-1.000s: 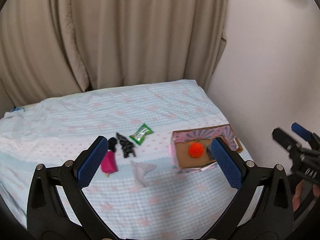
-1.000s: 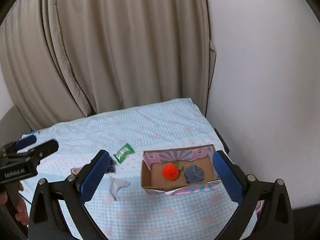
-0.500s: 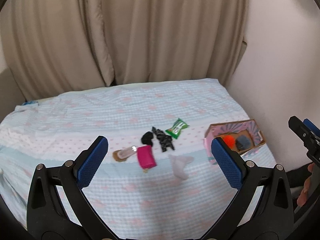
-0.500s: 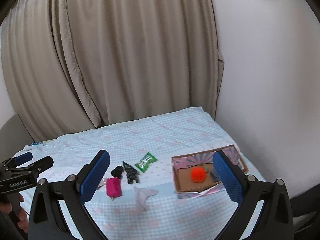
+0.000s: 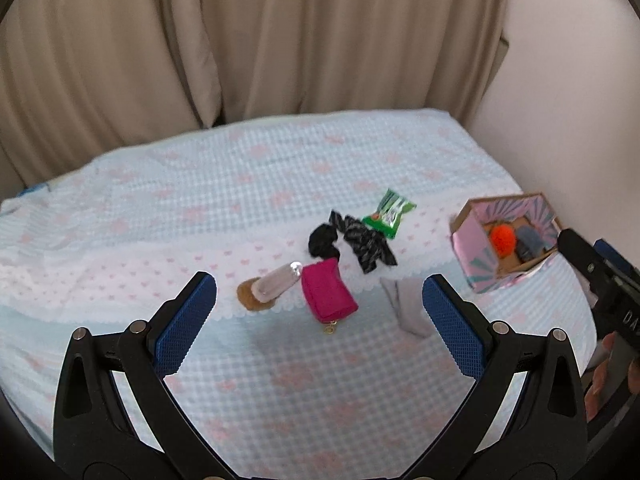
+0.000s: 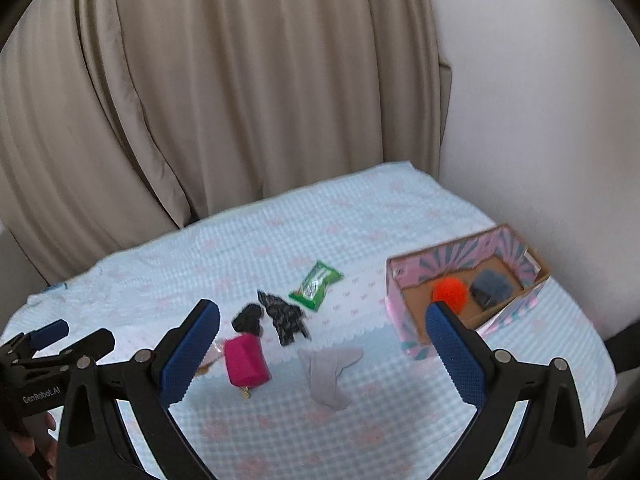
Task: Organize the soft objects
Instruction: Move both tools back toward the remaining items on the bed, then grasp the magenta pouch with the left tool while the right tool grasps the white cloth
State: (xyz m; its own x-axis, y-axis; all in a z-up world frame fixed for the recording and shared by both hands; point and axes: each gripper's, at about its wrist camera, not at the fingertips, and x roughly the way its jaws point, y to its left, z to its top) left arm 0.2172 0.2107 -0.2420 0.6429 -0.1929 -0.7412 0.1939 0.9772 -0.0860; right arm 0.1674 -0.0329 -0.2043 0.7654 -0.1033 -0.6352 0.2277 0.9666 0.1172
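Since the earlier frame both views have swung left, so the box [image 6: 404, 284] now sits far right. Both tools, left tool [image 5: 319, 320] and right tool [image 6: 322, 350], are wide open and hold nothing. Nearest on the bed [image 5: 160, 208] lie the grey sock [image 6: 328, 372] and pink pouch [image 6: 245, 362], then black scrunchie [image 6: 249, 317], patterned cloth [image 6: 285, 317], and green packet [image 6: 316, 285]. The orange pompom [image 6: 450, 291] is inside the box.

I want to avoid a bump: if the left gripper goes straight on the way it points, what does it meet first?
Probably the magenta pouch, which lies about centred ahead of the open left gripper; the bedspread may come first, since depth is unclear.
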